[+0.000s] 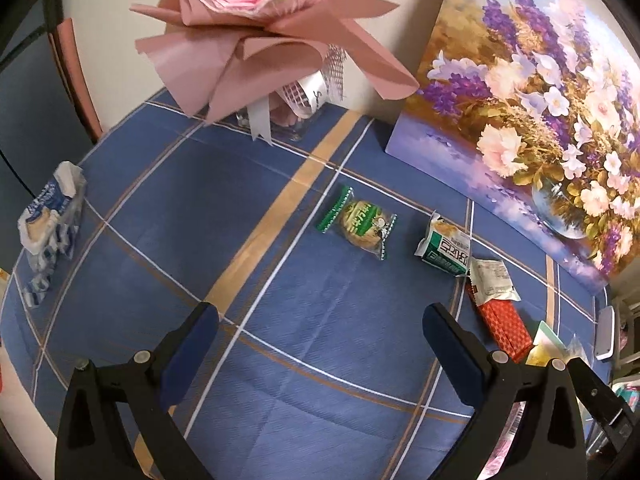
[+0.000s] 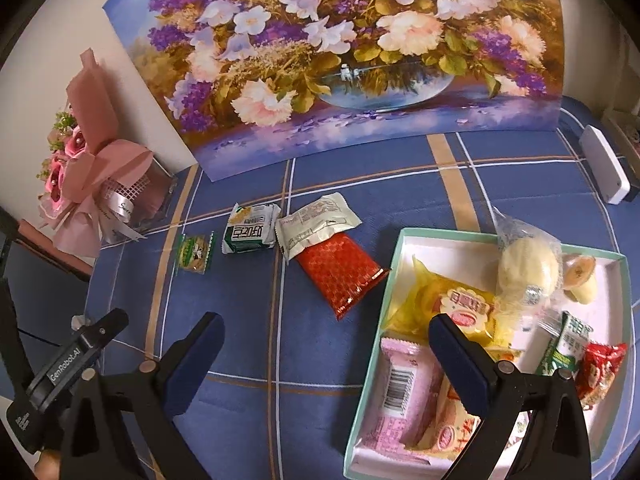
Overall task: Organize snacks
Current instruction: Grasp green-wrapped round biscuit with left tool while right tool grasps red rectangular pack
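On the blue plaid cloth lie a green round cookie pack (image 1: 358, 222) (image 2: 195, 253), a green-white pack (image 1: 446, 246) (image 2: 250, 229), a white pack (image 1: 494, 282) (image 2: 316, 224) and a red pack (image 1: 502, 328) (image 2: 340, 274). A white tray (image 2: 394, 264) holds several snacks: yellow (image 2: 448, 308), pink (image 2: 404, 396), cream bun (image 2: 528, 268). My left gripper (image 1: 320, 320) is open and empty, short of the cookie pack. My right gripper (image 2: 326, 330) is open and empty, its right finger over the tray.
A pink bouquet (image 1: 264, 32) (image 2: 88, 160) and a flower painting (image 1: 528, 112) (image 2: 352, 52) stand at the back. A blue-white bag (image 1: 50, 220) lies at the cloth's left edge. A white device (image 2: 604, 168) lies at the right. The left gripper's body (image 2: 68, 364) shows at lower left.
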A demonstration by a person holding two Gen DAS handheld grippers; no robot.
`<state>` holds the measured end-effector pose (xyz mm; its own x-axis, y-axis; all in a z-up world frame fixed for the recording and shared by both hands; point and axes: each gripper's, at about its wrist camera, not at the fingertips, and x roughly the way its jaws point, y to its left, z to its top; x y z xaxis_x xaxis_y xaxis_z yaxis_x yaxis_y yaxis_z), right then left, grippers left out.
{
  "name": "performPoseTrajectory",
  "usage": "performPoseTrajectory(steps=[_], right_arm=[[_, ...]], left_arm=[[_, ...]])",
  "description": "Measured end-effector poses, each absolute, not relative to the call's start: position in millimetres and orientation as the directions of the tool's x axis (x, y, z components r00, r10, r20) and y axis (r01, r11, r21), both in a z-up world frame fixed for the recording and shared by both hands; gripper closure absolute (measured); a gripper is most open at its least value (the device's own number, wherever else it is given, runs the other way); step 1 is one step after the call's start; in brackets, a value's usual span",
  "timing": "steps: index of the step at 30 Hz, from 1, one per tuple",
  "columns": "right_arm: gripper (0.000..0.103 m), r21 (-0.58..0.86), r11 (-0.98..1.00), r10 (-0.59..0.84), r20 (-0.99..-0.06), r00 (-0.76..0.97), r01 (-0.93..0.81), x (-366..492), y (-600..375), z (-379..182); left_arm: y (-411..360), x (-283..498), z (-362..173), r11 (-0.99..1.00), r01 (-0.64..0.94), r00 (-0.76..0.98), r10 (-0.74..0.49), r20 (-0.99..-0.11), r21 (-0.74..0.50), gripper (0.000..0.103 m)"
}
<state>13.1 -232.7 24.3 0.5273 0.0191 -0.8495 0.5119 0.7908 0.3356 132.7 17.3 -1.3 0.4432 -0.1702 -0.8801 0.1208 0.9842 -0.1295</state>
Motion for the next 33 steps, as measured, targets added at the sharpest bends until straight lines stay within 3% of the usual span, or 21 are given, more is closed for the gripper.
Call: performPoseTrajectory(steps=[5, 20, 30, 33], right_arm=[[0.000, 0.299, 0.816, 0.013, -0.865, 0.502, 0.494, 32, -232, 17], [0.001, 0.173, 0.897, 0.005, -0.924, 0.382, 0.407, 102, -233, -19], [0.008, 0.096, 0.933, -0.009, -0.958, 0.287, 0.348, 125, -228, -52], [0.013, 0.083, 0.935, -0.014, -0.963, 0.270, 0.344, 127, -230, -59]], left_arm=[[8, 152, -13, 0.971, 0.175, 0.409, -0.224, -0.884, -0.165, 0.001], [-20, 231, -56, 0.948, 0.297, 0.284, -0.204, -0.937, -0.116, 0.001], [-50, 259, -82, 0.928, 0.368, 0.262, -0.155, -0.953, -0.050, 0.003], [-56, 263, -90, 0.928, 0.368, 0.249, -0.153, -0.956, -0.052, 0.012]])
